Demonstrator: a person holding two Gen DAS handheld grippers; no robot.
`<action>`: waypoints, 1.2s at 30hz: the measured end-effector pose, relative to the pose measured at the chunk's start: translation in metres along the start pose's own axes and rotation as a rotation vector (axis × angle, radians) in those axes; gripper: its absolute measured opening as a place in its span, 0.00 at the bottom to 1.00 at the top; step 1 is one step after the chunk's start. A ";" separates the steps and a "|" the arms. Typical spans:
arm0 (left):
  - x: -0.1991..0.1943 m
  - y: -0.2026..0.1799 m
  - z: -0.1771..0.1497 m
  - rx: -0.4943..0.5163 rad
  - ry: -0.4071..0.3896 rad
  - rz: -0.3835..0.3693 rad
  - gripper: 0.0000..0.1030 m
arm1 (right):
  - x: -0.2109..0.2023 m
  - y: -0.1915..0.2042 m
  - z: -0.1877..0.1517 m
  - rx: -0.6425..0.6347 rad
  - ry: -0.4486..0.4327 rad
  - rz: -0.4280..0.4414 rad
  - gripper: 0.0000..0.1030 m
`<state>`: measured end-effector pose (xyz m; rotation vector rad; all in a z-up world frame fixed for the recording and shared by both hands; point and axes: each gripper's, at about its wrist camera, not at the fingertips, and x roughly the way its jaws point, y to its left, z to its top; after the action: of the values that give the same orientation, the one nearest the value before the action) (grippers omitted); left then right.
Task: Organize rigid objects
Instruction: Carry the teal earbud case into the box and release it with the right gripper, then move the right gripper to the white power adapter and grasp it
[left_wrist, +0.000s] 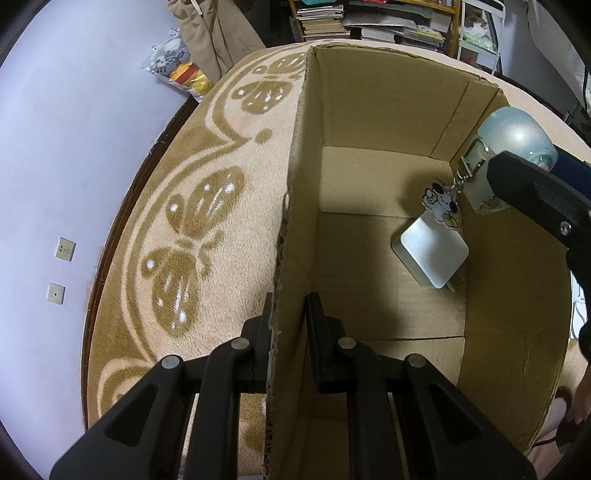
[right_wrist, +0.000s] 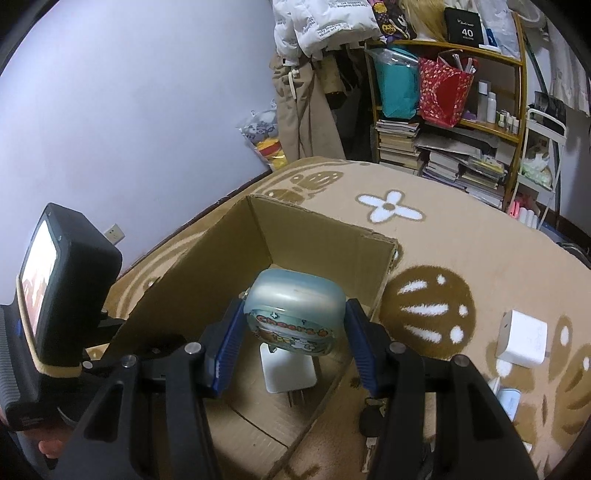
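Observation:
An open cardboard box (left_wrist: 373, 96) stands on a beige blanket with brown butterflies (left_wrist: 207, 206). My left gripper (left_wrist: 290, 317) is shut on the box's left wall, one finger outside and one inside. A white charger (left_wrist: 430, 254) lies on the box floor. My right gripper (right_wrist: 293, 308) is shut on a pale blue rounded case (right_wrist: 295, 302) and holds it above the box (right_wrist: 207, 266), over the white charger (right_wrist: 288, 369). From the left wrist view the case (left_wrist: 517, 136) hangs at the box's right wall, a cartoon dog charm (left_wrist: 441, 201) dangling from it.
Outside the box, to the right, lie a second white charger (right_wrist: 522, 343), a small pale blue item (right_wrist: 508, 400) and keys (right_wrist: 369, 417). A shelf of books and bags (right_wrist: 443, 122) stands behind. The lilac wall (left_wrist: 74, 147) is at the left.

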<state>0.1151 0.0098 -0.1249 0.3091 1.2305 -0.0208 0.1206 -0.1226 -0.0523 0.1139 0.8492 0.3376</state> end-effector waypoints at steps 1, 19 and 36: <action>0.000 0.000 0.000 -0.002 0.001 -0.001 0.13 | 0.000 0.001 0.000 -0.002 0.000 -0.004 0.56; -0.002 0.000 0.000 -0.004 -0.005 -0.001 0.13 | -0.026 -0.011 0.008 0.048 -0.075 -0.063 0.88; -0.002 0.002 0.000 -0.004 -0.004 -0.003 0.13 | -0.028 -0.135 0.003 0.239 -0.032 -0.301 0.96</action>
<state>0.1149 0.0113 -0.1228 0.3036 1.2266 -0.0216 0.1394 -0.2589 -0.0614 0.2095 0.8590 -0.0488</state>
